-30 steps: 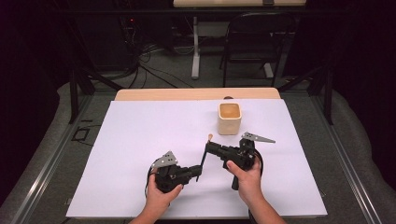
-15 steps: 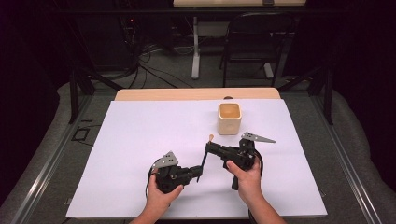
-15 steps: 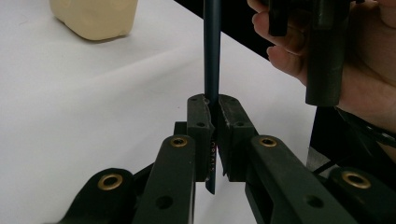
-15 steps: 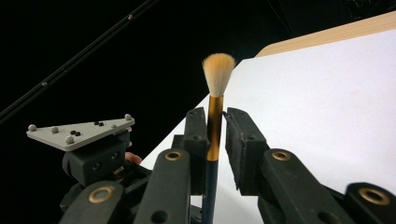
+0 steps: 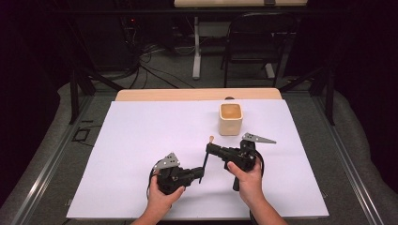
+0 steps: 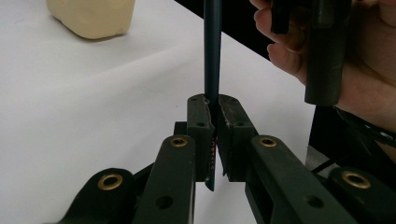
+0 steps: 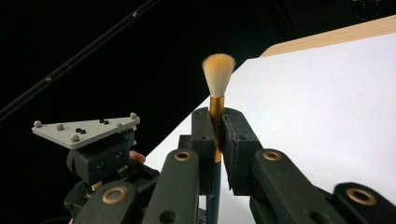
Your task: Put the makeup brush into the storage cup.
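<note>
High view: left gripper [image 5: 199,174] and right gripper [image 5: 210,149] both clamped the brush [image 5: 206,159], lower centre; the left should release first before transfer to cup [image 5: 231,118].

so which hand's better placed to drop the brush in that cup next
Probably the right. The right gripper grips the brush at its gold ferrule, near the bristles, and sits closer to the cream cup. The left gripper clamps the handle's far end, farther away, so it would likely release.
</note>
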`<state>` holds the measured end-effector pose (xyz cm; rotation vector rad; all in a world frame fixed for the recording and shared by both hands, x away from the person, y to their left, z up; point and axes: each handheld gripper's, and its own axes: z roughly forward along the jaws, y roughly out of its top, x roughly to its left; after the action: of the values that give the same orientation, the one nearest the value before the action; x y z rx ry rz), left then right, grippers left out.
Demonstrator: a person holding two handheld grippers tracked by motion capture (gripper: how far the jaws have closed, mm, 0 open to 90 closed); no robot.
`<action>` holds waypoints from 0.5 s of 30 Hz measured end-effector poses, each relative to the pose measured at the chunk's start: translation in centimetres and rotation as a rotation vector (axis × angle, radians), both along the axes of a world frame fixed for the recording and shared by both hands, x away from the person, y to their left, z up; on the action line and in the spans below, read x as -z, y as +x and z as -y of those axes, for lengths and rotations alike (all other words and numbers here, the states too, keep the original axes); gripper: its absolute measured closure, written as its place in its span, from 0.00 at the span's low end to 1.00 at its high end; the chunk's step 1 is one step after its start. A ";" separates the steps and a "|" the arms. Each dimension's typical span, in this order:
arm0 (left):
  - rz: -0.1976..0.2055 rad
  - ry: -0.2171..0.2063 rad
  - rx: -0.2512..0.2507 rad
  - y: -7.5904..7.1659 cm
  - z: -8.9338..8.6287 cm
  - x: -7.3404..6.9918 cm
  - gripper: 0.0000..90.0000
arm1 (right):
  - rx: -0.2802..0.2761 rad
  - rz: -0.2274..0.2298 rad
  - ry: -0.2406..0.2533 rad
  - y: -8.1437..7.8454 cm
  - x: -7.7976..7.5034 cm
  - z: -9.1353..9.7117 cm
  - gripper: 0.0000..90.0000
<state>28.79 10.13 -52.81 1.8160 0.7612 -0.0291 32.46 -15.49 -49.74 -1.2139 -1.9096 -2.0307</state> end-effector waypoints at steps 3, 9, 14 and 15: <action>0.001 -0.004 0.001 0.0 0.0 0.0 0.93 | -0.001 0.000 0.002 0.0 0.0 0.0 0.93; 0.005 -0.001 0.006 0.0 0.0 0.0 0.93 | 0.000 -0.002 0.006 0.0 0.0 0.1 0.93; 0.014 -0.002 0.010 0.0 0.0 -0.1 0.93 | -0.007 0.004 0.010 0.0 -0.1 0.1 0.93; 0.010 -0.003 0.012 0.0 0.0 -0.1 0.93 | -0.007 0.003 0.006 0.0 -0.1 0.2 0.93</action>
<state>28.78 10.13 -52.73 1.8168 0.7431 -0.0284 32.49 -15.67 -49.63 -1.2018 -1.9045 -2.0351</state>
